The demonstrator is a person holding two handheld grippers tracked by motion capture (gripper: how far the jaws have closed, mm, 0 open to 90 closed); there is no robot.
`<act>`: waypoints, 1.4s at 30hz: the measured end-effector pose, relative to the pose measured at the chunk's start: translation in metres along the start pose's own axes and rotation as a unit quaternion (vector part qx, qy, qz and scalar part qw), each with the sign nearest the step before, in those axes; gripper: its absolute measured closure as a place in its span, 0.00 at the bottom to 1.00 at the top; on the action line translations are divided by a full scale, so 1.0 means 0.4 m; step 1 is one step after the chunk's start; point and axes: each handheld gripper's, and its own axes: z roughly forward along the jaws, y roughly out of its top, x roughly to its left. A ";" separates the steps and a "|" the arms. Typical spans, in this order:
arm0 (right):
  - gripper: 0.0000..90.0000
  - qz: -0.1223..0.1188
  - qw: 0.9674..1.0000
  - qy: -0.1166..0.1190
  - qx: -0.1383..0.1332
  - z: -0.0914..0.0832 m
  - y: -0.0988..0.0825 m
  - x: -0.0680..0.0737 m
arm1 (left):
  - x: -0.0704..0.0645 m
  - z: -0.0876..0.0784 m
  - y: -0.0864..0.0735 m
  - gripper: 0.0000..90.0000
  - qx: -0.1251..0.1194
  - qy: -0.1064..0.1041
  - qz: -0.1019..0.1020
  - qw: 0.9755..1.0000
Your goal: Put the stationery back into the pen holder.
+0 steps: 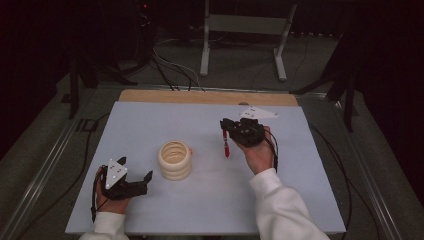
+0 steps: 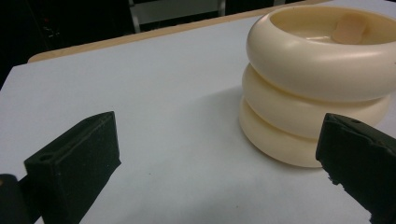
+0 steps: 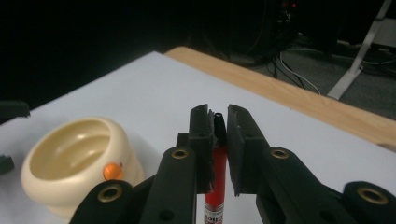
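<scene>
Left gripper (image 1: pixel 148 176) sat near the front left corner of the tabletop (image 1: pixel 150 125), held in the person's left hand (image 1: pixel 111 197). Jaws stood wide apart, nothing between them. In the left gripper view, one jaw low at the left and the other at the right edge, the cream holder (image 2: pixel 317 84) just beyond the right jaw; contact could not be told.

One cream holder (image 1: pixel 175 160), ribbed like three stacked rings, stood upright about mid-table, slightly left of centre, just right of the left gripper. Open at the top. One small orange piece (image 3: pixel 112 171) showed on its rim in the right gripper view.

Right gripper (image 1: pixel 226 131) was right of centre, toward the far edge, held in the right hand (image 1: pixel 259 152), white sleeve (image 1: pixel 285 205) behind it. Jaws drawn nearly together, clamped on one red marker (image 1: pixel 226 148). Marker hung roughly upright, black end (image 3: pixel 219 126) pinched between the jaws, red barrel below, off the table in the high view.

Count: two grippers, one holder, one marker, one orange piece.
</scene>
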 end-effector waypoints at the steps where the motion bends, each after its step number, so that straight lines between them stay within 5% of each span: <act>1: 0.91 0.002 1.000 0.002 -0.003 0.000 0.005 0.002 | 0.000 0.000 0.000 0.00 0.000 0.000 0.000 1.000; 23: 0.91 0.045 0.996 0.046 -0.057 0.032 0.093 0.039 | 0.001 0.003 -0.001 0.00 0.005 -0.003 0.001 1.000; 42: 0.91 0.037 0.993 0.073 -0.089 0.065 0.114 0.090 | 0.001 0.004 -0.001 0.00 0.007 -0.005 0.003 1.000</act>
